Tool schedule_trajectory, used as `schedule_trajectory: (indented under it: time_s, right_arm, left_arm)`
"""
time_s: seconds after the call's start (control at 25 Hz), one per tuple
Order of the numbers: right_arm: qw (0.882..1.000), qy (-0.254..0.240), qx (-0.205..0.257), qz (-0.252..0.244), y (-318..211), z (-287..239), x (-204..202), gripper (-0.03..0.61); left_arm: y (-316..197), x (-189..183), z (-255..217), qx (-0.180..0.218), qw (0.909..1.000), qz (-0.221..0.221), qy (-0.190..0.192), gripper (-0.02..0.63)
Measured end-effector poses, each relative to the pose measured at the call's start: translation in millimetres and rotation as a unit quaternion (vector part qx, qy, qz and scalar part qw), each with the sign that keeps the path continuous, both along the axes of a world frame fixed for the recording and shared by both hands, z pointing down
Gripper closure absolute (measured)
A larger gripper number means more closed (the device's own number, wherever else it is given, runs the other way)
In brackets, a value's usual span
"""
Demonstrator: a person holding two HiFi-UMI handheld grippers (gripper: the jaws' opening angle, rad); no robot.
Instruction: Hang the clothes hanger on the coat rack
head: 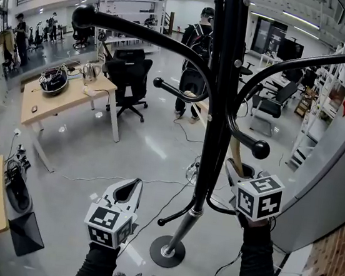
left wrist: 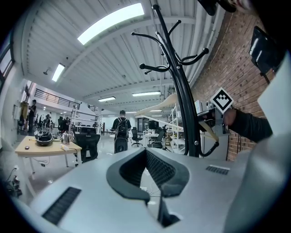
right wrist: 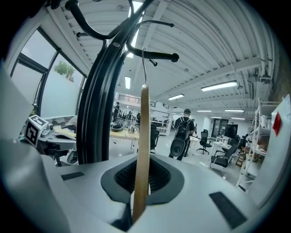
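The black coat rack [head: 217, 108] rises in the middle, with curved arms that end in knobs. My right gripper [head: 235, 168] is just right of the pole, shut on the wooden clothes hanger [head: 237, 154]. In the right gripper view the hanger [right wrist: 143, 136] stands upright between the jaws, and its wire hook [right wrist: 143, 59] reaches a knobbed arm [right wrist: 157, 55]; whether it rests on the arm I cannot tell. My left gripper [head: 134, 186] hangs lower left of the pole, shut and holding nothing. From the left gripper view the hanger [left wrist: 157, 105] crosses the rack [left wrist: 182, 104].
The rack's round base [head: 167, 251] sits on the grey floor among cables. A wooden table [head: 57, 103] and a black office chair [head: 130, 78] stand at the left. A person with a backpack [head: 197, 49] stands behind. A grey cabinet [head: 338, 169] and a brick wall [head: 331, 275] close the right.
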State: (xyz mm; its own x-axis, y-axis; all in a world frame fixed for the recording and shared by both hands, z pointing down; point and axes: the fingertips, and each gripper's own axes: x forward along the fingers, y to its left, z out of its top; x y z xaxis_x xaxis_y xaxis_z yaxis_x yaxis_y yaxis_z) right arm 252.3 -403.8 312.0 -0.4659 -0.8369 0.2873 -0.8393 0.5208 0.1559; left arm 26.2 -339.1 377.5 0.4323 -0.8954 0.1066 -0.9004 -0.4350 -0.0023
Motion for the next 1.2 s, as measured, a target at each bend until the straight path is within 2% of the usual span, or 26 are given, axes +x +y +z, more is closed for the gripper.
schedule_trajectory:
  time_s: [0.4, 0.56, 0.72, 0.88, 1.0, 1.2]
  right_arm:
    - [1.0, 0.005, 0.016, -0.008, 4.1, -3.1, -8.6, 0.566]
    - [0.999, 0.005, 0.045, -0.009, 12.8, -16.7, -12.7, 0.495]
    - [0.998, 0.019, 0.062, -0.007, 22.0, -26.1, -14.7, 0.452]
    - [0.997, 0.003, 0.082, -0.004, 31.9, -35.7, -15.6, 0.439]
    - [0.995, -0.011, 0.094, 0.012, 42.1, -41.7, -9.4, 0.397]
    - [0.992, -0.026, 0.114, 0.05, 66.9, -54.8, -1.2, 0.397]
  left_arm:
    - [0.8, 2.1, 3.9, -0.004, 0.9998, 0.021, -0.004, 0.607]
    - [4.8, 0.6, 2.0, -0.002, 0.9996, 0.026, -0.002, 0.607]
    - [8.1, -2.4, 0.6, 0.0, 0.9995, 0.032, 0.001, 0.607]
    - [11.5, -8.4, 0.7, 0.001, 0.9992, 0.039, 0.005, 0.607]
    - [15.6, -12.1, 1.7, 0.001, 0.9988, 0.047, 0.01, 0.607]
    - [24.1, -19.5, -3.2, 0.003, 0.9979, 0.064, 0.013, 0.607]
